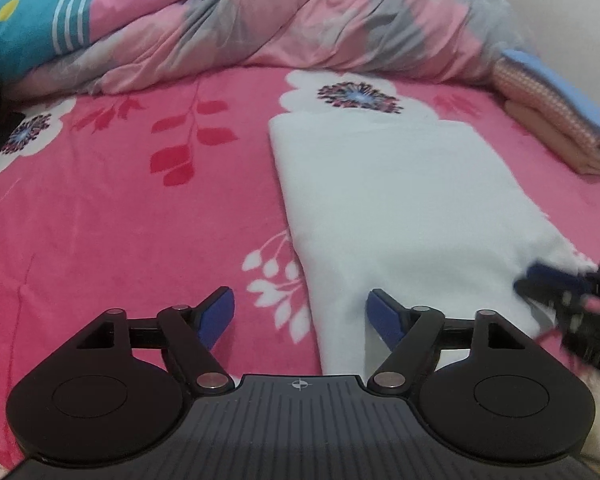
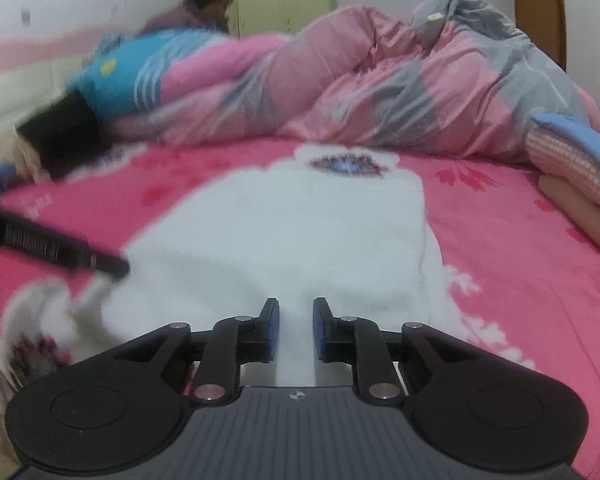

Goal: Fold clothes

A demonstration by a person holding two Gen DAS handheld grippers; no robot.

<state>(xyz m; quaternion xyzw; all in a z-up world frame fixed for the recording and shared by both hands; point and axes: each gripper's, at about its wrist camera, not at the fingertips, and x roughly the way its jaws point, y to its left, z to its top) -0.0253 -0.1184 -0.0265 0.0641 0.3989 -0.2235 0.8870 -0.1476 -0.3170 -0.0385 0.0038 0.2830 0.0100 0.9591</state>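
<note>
holding left gripper (image 1: 300, 312) wide open over the white cloth's (image 1: 400, 208) left edge; i'm keeping right gripper (image 2: 296, 328) narrowly open above the folded cloth lying on the pink bedsheet (image 1: 120, 208).

1. We find the folded cloth (image 1: 400, 208) lying on the bedsheet (image 1: 140, 208), stretching away from us.
2. Behind it, across the far side of the bed, a heaped quilt (image 1: 292, 28).
3. To the cloth's right, well apart, a stack of folded clothes (image 1: 556, 128).
4. Our left gripper (image 1: 300, 312) straddles the cloth's near left edge; our right gripper (image 2: 296, 328) sits over its near end.
</note>
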